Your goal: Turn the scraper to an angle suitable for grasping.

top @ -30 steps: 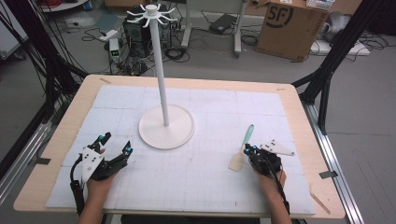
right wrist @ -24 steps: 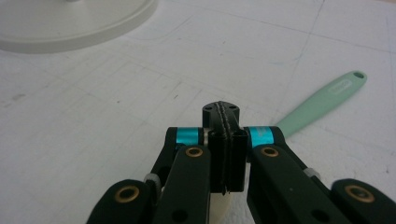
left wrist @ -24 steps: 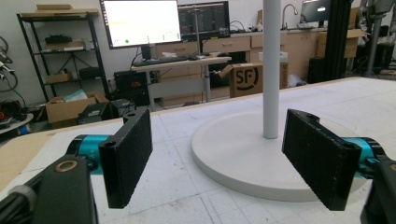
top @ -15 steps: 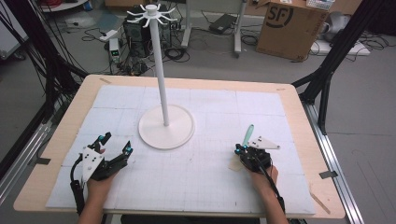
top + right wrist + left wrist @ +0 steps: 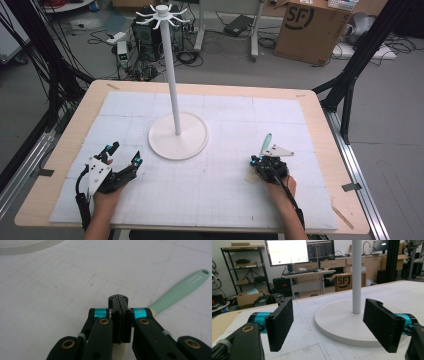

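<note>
Left gripper [image 5: 122,156]: we see it near the table's front-left corner, resting low over the white mat, pointing away from us and a little to the right.
Left jaws: wide apart in the left gripper view, both black pads [image 5: 280,323] upright with nothing between them.
Left hand [image 5: 102,200]: wrapped around the gripper's rear, forearm coming in over the front edge.
Right gripper [image 5: 257,161]: towards the table's front-right, low over the mat, pointing away from us.
Right jaws: pressed flat together in the right gripper view, pads meeting along one seam.
Right hand [image 5: 281,186]: gripping from behind, forearm angled in from the front edge, cable trailing along the wrist.
</note>
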`<action>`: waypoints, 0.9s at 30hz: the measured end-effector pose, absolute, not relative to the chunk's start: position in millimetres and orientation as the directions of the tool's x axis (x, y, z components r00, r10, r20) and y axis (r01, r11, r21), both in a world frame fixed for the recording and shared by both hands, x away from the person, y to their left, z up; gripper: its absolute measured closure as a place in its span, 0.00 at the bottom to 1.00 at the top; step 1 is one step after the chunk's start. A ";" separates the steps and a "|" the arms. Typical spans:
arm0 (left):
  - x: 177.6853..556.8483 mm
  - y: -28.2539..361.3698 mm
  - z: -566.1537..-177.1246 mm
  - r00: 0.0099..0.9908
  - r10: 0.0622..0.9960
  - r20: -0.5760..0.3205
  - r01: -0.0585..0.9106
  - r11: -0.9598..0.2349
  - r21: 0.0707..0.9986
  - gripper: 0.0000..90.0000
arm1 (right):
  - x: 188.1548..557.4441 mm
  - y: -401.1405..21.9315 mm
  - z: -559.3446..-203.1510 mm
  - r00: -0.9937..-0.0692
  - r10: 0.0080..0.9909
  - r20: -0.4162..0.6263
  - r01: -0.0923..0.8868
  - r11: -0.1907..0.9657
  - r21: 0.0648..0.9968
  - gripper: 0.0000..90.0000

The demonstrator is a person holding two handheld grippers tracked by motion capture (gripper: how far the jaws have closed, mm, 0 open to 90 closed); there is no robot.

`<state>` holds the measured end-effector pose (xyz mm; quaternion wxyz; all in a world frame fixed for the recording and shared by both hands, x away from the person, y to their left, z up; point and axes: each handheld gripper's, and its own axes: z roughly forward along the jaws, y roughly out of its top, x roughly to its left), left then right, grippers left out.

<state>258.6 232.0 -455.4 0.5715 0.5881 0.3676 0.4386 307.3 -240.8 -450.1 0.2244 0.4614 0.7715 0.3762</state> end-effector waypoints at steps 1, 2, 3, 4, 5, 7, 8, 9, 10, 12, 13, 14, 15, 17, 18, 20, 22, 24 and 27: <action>258.6 232.0 -455.4 0.345 0.934 0.096 -0.069 -0.076 0.995 0.28 | 307.8 -240.4 -450.5 -0.476 0.880 -0.008 0.545 0.302 0.782 1.00; 258.6 231.9 -455.4 0.345 0.934 0.095 -0.069 -0.076 0.995 0.28 | 307.9 -239.5 -450.6 -0.475 0.880 -0.008 0.553 0.306 0.775 1.00; 258.6 231.9 -455.4 0.345 0.934 0.095 -0.069 -0.076 0.995 0.28 | 308.0 -239.1 -450.7 -0.478 0.878 -0.012 0.552 0.311 0.774 1.00; 258.7 232.0 -455.4 0.345 0.934 0.096 -0.069 -0.077 0.995 0.28 | 307.9 -239.5 -450.6 -0.478 0.878 -0.011 0.555 0.312 0.771 1.00; 258.8 231.8 -455.4 0.344 0.934 0.094 -0.070 -0.074 0.995 0.28 | 307.9 -240.0 -450.6 -0.476 0.880 -0.007 0.558 0.308 0.771 1.00; 258.8 231.9 -455.4 0.344 0.934 0.095 -0.069 -0.076 0.995 0.28 | 307.3 -240.8 -450.2 -0.475 0.880 0.003 0.565 0.302 0.768 1.00; 258.8 231.9 -455.4 0.345 0.934 0.095 -0.069 -0.076 0.995 0.28 | 307.0 -240.8 -450.1 -0.474 0.880 0.002 0.565 0.303 0.767 1.00; 258.8 231.9 -455.4 0.344 0.934 0.095 -0.068 -0.076 0.995 0.28 | 306.3 -240.8 -449.8 -0.473 0.881 0.003 0.569 0.303 0.765 1.00; 258.8 231.9 -455.4 0.344 0.934 0.095 -0.068 -0.076 0.995 0.28 | 306.1 -240.9 -449.7 -0.473 0.881 0.002 0.568 0.303 0.765 1.00; 259.0 232.0 -455.4 0.346 0.933 0.093 -0.069 -0.073 0.995 0.28 | 305.4 -242.3 -448.9 -0.477 0.879 0.007 0.574 0.305 0.760 1.00; 259.0 232.0 -455.4 0.346 0.933 0.093 -0.069 -0.073 0.995 0.28 | 305.1 -242.8 -448.8 -0.479 0.878 0.012 0.575 0.303 0.760 1.00; 259.0 232.0 -455.4 0.347 0.934 0.091 -0.068 -0.071 0.995 0.28 | 304.3 -243.6 -448.5 -0.477 0.879 0.017 0.580 0.300 0.758 1.00; 259.0 232.0 -455.4 0.346 0.934 0.091 -0.067 -0.072 0.995 0.28 | 304.0 -244.5 -448.1 -0.482 0.876 0.018 0.580 0.304 0.756 1.00; 259.0 232.0 -455.4 0.347 0.934 0.090 -0.068 -0.071 0.995 0.28 | 302.7 -246.0 -447.4 -0.488 0.872 0.020 0.583 0.310 0.751 1.00; 259.0 232.0 -455.4 0.346 0.934 0.091 -0.067 -0.072 0.995 0.28 | 301.9 -246.7 -447.1 -0.493 0.870 0.021 0.584 0.313 0.749 1.00; 259.0 232.0 -455.4 0.347 0.934 0.091 -0.067 -0.072 0.995 0.28 | 300.2 -247.5 -446.8 -0.496 0.868 0.025 0.587 0.314 0.746 1.00; 259.0 231.9 -455.4 0.346 0.934 0.091 -0.068 -0.072 0.995 0.28 | 297.9 -248.8 -445.8 -0.504 0.863 0.024 0.591 0.325 0.738 1.00; 259.1 231.9 -455.4 0.347 0.933 0.092 -0.068 -0.073 0.995 0.28 | 297.2 -249.5 -445.8 -0.508 0.861 0.023 0.588 0.327 0.740 1.00; 259.2 232.1 -455.3 0.347 0.933 0.093 -0.067 -0.074 0.995 0.28 | 292.0 -252.7 -444.5 -0.516 0.856 0.032 0.597 0.333 0.730 1.00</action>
